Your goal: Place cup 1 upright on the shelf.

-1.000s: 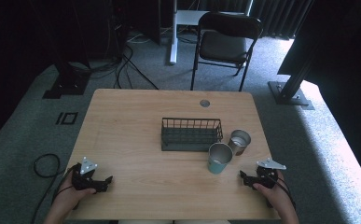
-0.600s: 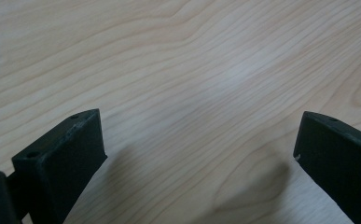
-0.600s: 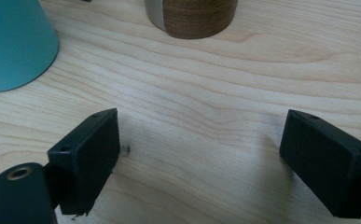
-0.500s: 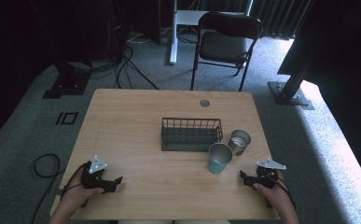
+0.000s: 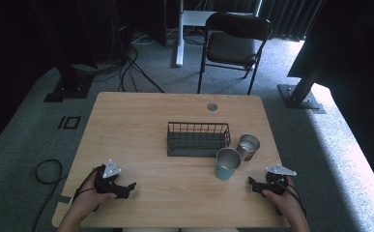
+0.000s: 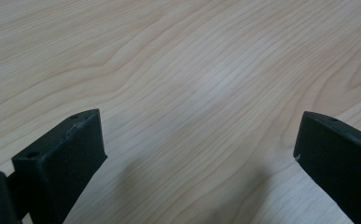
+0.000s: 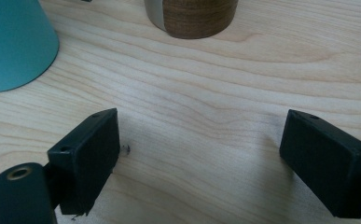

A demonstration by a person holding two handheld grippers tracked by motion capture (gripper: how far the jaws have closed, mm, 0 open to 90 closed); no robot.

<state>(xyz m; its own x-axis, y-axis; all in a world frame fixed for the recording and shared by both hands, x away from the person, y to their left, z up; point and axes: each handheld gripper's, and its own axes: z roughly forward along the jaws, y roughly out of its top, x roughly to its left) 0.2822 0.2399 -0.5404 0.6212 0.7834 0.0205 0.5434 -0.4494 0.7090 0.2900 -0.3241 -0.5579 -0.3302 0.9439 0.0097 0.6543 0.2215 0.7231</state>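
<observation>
A teal cup [image 5: 227, 164] and a metal cup with a wood-look sleeve [image 5: 248, 146] stand side by side right of centre, just in front of a black wire basket [image 5: 198, 137]. My left gripper [image 5: 128, 188] rests low near the table's front left, open over bare wood; in the left gripper view its jaws [image 6: 199, 137] stand wide apart with nothing between them. My right gripper [image 5: 251, 182] sits at the front right, open and empty. In the right gripper view [image 7: 199, 137] the teal cup [image 7: 15, 42] and the wood-sleeved cup [image 7: 192, 16] lie just ahead.
The wooden table [image 5: 141, 130] has a round cable grommet [image 5: 212, 107] near its far edge. A black folding chair [image 5: 235, 43] stands beyond the table. Cables lie on the grey carpet at the left [image 5: 47, 169].
My left gripper has slid right, toward the table's middle, along the front edge. The right gripper and both cups have stayed put.
</observation>
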